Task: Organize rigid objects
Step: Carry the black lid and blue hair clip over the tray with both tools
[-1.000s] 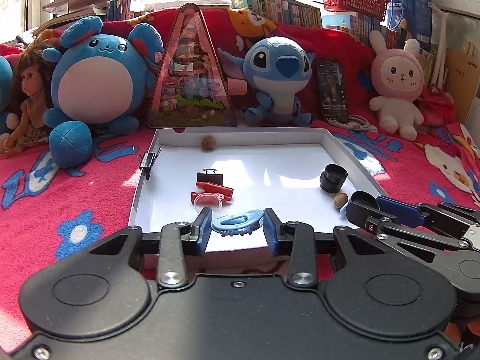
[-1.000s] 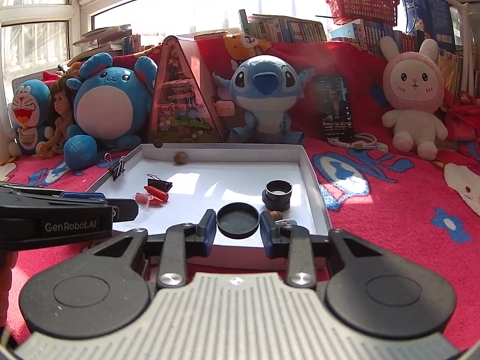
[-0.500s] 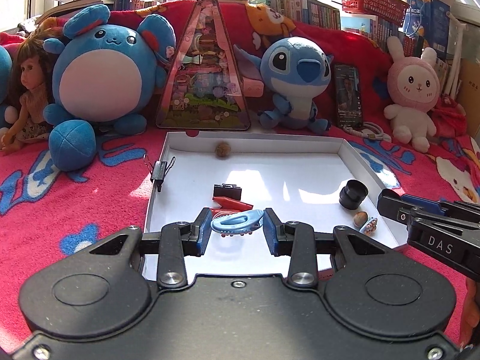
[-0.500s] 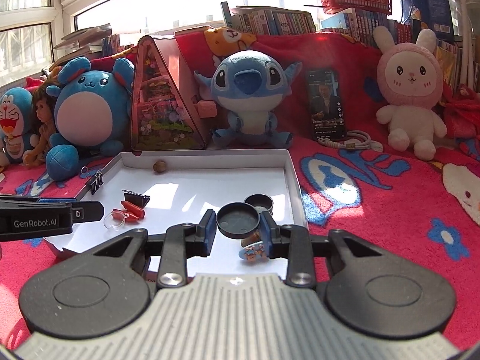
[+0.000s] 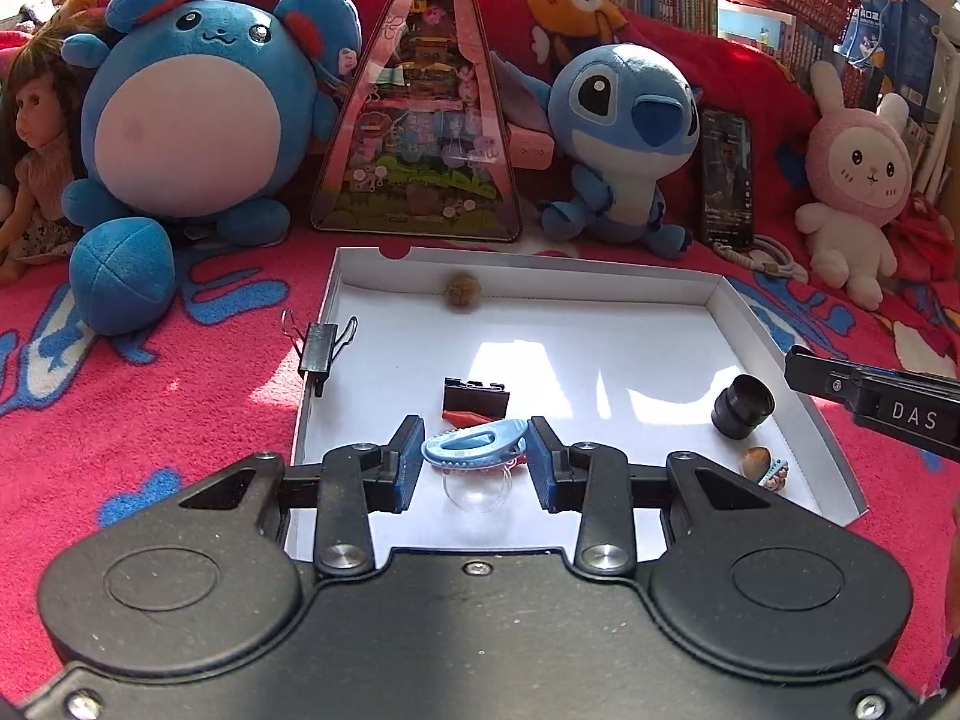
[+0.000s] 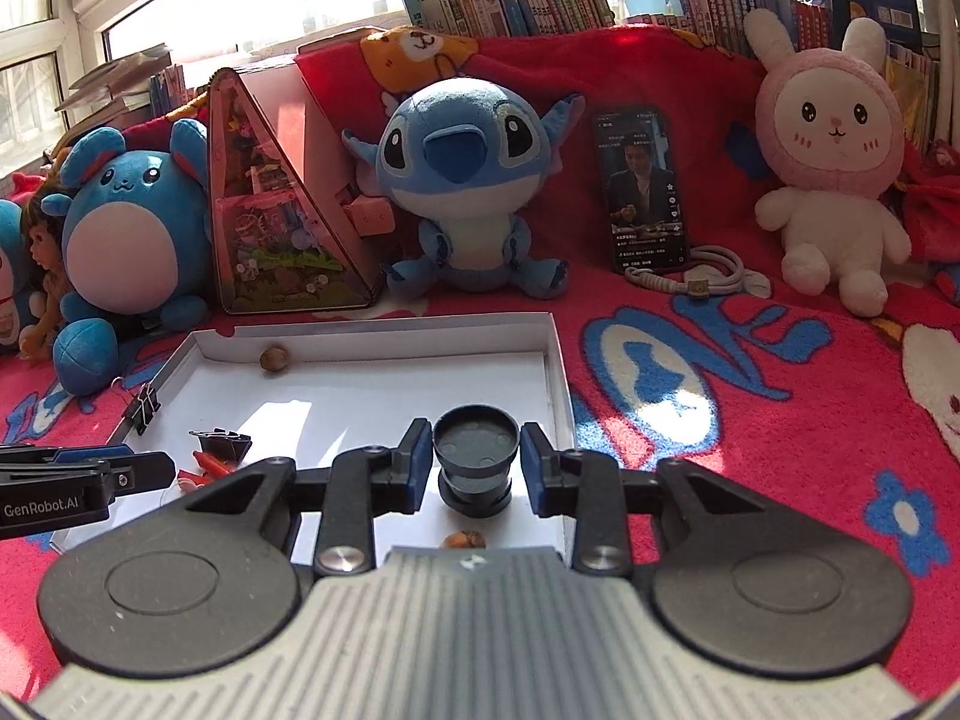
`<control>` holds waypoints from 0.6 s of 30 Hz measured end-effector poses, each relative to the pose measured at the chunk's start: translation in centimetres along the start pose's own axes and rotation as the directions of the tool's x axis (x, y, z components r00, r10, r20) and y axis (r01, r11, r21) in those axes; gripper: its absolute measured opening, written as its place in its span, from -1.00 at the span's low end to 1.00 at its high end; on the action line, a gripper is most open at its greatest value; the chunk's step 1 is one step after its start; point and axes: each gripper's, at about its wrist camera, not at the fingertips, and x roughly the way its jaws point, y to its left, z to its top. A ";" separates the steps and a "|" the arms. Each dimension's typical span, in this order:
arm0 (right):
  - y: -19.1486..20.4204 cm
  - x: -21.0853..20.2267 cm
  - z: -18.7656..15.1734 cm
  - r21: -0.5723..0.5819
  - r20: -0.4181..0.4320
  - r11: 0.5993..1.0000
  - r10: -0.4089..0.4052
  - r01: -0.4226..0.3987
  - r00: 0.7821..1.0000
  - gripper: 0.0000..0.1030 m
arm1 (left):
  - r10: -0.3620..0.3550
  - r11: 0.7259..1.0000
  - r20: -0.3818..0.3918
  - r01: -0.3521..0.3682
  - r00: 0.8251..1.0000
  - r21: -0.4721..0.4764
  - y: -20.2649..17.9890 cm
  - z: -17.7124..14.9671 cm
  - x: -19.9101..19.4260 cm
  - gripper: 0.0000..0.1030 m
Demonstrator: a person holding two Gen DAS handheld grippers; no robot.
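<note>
While the left gripper [image 5: 474,455] pinches a light-blue plastic hair clip [image 5: 471,449] end to end between its blue pads, the right gripper [image 6: 477,461] is clamped on a round black lid [image 6: 476,439], pads on opposite rim edges, hanging right over the black cylindrical container [image 6: 474,489] by the white tray's right wall [image 6: 558,384]. Both pieces look light and stiff; that clip is curved and smooth, so the lengthwise hold could let it twist or pop out, and a grip across its flat middle would seem safer. The lid's thin rim gives little bite, so I'd keep it level. Spreading out across the tray: a clear plastic dome [image 5: 474,489] sits just below the clip, a red piece [image 5: 465,417] and a black binder clip [image 5: 475,399] just beyond, a nut [image 5: 755,461] touching a small decorated clip [image 5: 774,473] near the container, another nut [image 5: 462,291] against the far wall, and a second binder clip [image 5: 317,343] biting the left rim.
</note>
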 end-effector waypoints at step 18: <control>0.8 7.6 3.7 0.003 -0.169 1.000 -0.019 0.020 0.985 -0.28 | 0.055 0.998 -0.068 -0.055 0.996 0.006 -0.6 5.5 6.6 -0.32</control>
